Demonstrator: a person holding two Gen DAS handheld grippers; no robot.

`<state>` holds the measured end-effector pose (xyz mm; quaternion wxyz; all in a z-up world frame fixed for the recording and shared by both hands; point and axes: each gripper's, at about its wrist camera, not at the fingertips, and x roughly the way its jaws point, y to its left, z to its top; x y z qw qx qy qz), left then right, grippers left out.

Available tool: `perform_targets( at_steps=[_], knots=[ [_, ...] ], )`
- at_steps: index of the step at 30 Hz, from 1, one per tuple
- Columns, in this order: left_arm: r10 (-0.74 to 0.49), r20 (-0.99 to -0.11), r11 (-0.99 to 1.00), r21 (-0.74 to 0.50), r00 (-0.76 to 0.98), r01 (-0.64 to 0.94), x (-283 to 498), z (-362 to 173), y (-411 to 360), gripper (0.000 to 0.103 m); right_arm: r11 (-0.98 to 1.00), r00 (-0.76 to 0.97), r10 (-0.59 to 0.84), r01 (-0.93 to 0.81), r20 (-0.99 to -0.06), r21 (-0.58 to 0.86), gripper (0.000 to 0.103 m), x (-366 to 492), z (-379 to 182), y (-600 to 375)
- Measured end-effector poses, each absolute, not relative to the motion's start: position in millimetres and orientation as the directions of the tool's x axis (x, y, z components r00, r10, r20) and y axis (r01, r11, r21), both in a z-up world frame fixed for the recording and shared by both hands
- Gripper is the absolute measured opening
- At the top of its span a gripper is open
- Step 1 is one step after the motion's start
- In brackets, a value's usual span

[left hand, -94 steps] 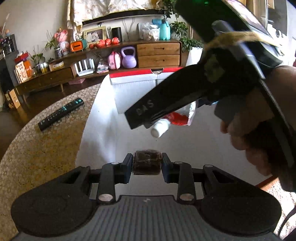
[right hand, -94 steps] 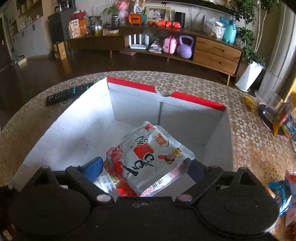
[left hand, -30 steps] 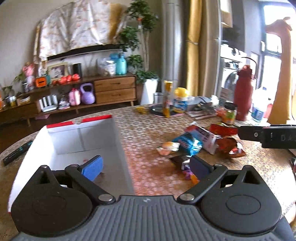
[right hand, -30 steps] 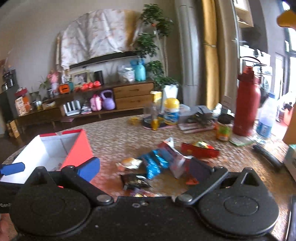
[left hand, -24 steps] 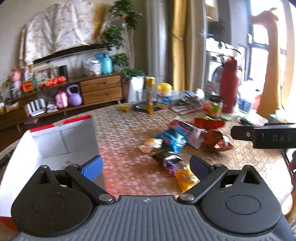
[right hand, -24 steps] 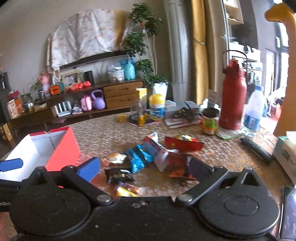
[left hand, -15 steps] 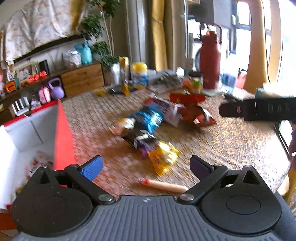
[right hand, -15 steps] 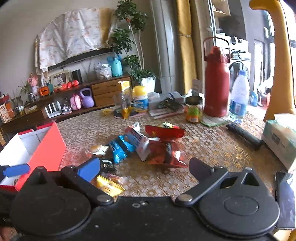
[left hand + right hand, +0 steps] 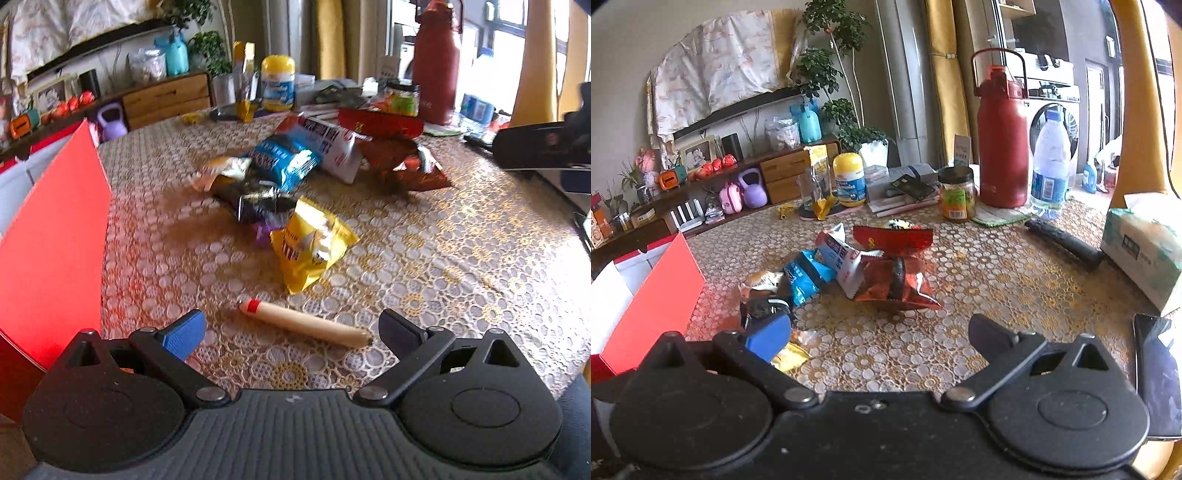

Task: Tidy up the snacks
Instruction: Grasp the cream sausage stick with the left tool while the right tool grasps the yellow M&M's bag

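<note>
Lace cloth: gold and white, it covers the table that carries everything we see.
Left gripper: our left gripper hangs low over the near edge, fingers wide apart and empty, with the sausage stick lying crosswise on the cloth between them.
Right gripper: our right gripper is likewise spread and empty, pointed toward the middle of the table.
Snacks: a yellow packet lies just beyond the stick; past it, toward the middle, sit a dark wrapper, a blue packet, a white packet and a red foil bag, heaped and touching.
Box: the red-sided box stands at the table's left edge, beside the pile.
Step in hand: we judge this a reach for the next snack, most likely the stick.
Next move: we would lower the left gripper, close on the stick's middle, then carry it to the box.
</note>
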<state>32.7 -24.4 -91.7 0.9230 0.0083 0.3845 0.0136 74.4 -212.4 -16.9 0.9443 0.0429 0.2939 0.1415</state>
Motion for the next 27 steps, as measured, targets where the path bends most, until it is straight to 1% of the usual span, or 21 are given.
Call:
perform_targets(
  at_steps=[7, 10, 11, 12, 13, 15, 16, 17, 18, 19, 21, 23, 27],
  knots=[
    [0.038, -0.707, 0.999, 0.032, 0.707, -0.022, 35, -99, -24, 0.1, 0.955, 0.775, 0.297, -0.24, -0.558, 0.175, 0.103, 76, -22, -217],
    [0.006, -0.704, 1.0, -0.001, 0.71, -0.01, 35, -98, -21, 0.092, 0.954, 0.771, 0.3, -0.238, -0.561, 0.182, 0.103, 76, -24, -217],
    [-0.002, -0.698, 1.0, -0.001, 0.716, 0.001, 34, -98, -21, 0.084, 0.954, 0.77, 0.3, -0.238, -0.563, 0.183, 0.103, 77, -25, -217],
    [-0.01, -0.692, 1.0, -0.002, 0.721, 0.012, 34, -97, -21, 0.075, 0.954, 0.769, 0.3, -0.238, -0.565, 0.184, 0.103, 77, -26, -217],
    [-0.015, -0.688, 1.0, -0.002, 0.726, 0.019, 34, -96, -22, 0.071, 0.954, 0.767, 0.301, -0.237, -0.567, 0.185, 0.103, 78, -27, -217],
    [-0.024, -0.682, 0.999, 0.0, 0.731, 0.033, 35, -95, -23, 0.056, 0.954, 0.761, 0.301, -0.235, -0.574, 0.188, 0.103, 79, -30, -217],
    [-0.028, -0.679, 0.999, 0.001, 0.733, 0.039, 36, -95, -23, 0.053, 0.954, 0.758, 0.301, -0.235, -0.578, 0.189, 0.103, 80, -31, -216],
    [-0.03, -0.678, 0.999, 0.004, 0.735, 0.044, 36, -95, -24, 0.047, 0.954, 0.755, 0.301, -0.234, -0.582, 0.189, 0.103, 81, -33, -216],
    [-0.032, -0.675, 0.999, 0.005, 0.737, 0.048, 35, -95, -24, 0.038, 0.953, 0.753, 0.301, -0.234, -0.585, 0.19, 0.103, 82, -35, -215],
    [-0.031, -0.673, 0.999, 0.008, 0.739, 0.05, 35, -94, -23, 0.036, 0.953, 0.75, 0.302, -0.235, -0.588, 0.19, 0.103, 82, -37, -214],
    [-0.038, -0.672, 0.998, 0.004, 0.74, 0.055, 35, -94, -21, 0.026, 0.953, 0.744, 0.304, -0.238, -0.596, 0.188, 0.103, 83, -40, -212],
    [-0.048, -0.672, 0.998, -0.006, 0.739, 0.06, 35, -94, -19, 0.021, 0.953, 0.739, 0.304, -0.24, -0.602, 0.186, 0.103, 84, -43, -209],
    [-0.075, -0.676, 0.997, -0.025, 0.733, 0.079, 34, -93, -12, 0.015, 0.949, 0.727, 0.313, -0.256, -0.61, 0.182, 0.103, 87, -48, -202]
  ],
)
